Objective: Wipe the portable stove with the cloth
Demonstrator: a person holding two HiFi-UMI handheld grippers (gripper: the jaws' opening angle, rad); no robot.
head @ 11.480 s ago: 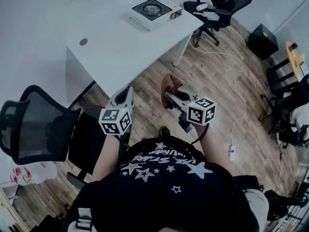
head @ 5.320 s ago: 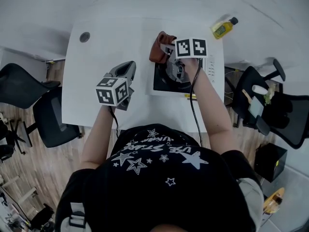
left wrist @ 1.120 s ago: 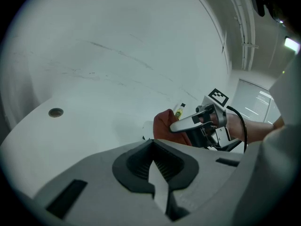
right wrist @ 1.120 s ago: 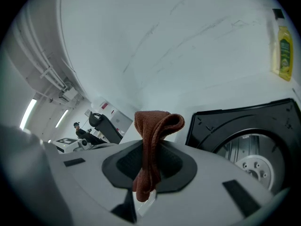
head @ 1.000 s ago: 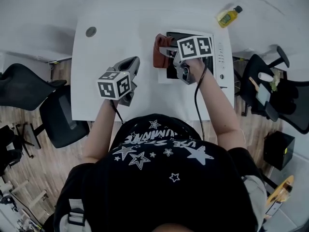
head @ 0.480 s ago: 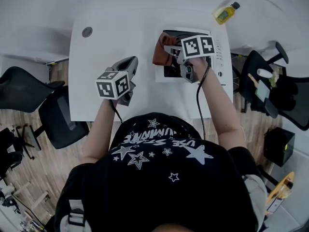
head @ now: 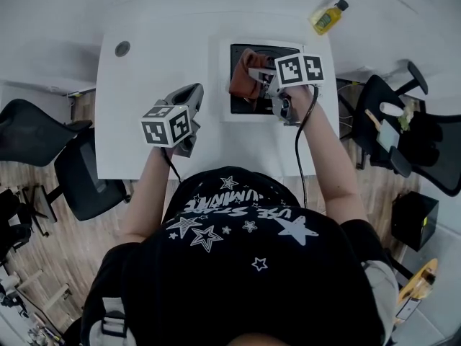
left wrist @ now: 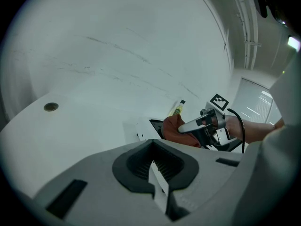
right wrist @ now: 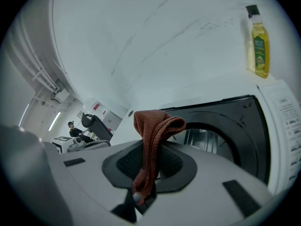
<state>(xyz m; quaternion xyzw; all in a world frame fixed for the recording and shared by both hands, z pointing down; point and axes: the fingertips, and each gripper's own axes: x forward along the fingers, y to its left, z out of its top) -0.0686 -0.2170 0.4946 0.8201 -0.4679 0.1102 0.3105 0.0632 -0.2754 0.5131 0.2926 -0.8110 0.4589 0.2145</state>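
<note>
The portable stove [head: 225, 99], white-framed with a black top, lies on the white table [head: 151, 63] at centre right. My right gripper [head: 253, 74] hovers over the stove's left part, shut on a reddish-brown cloth [head: 243, 83] that hangs onto the black top. In the right gripper view the cloth [right wrist: 153, 134] folds out of the shut right gripper [right wrist: 141, 197], with the stove's burner ring [right wrist: 221, 126] just beyond. My left gripper [head: 189, 98] is over bare table left of the stove, shut and empty [left wrist: 157, 182]. Its view shows the cloth [left wrist: 173, 126] and the stove [left wrist: 140, 129].
A yellow bottle [head: 325, 16] stands at the table's far right corner, behind the stove, and shows in the right gripper view [right wrist: 259, 44]. A round cable grommet [head: 122, 48] sits at the far left. Office chairs stand left [head: 32, 132] and right [head: 403, 121] of the table.
Over the last second my right gripper carried the cloth from the stove's left edge rightward onto its black top. The left gripper stayed where it was.
</note>
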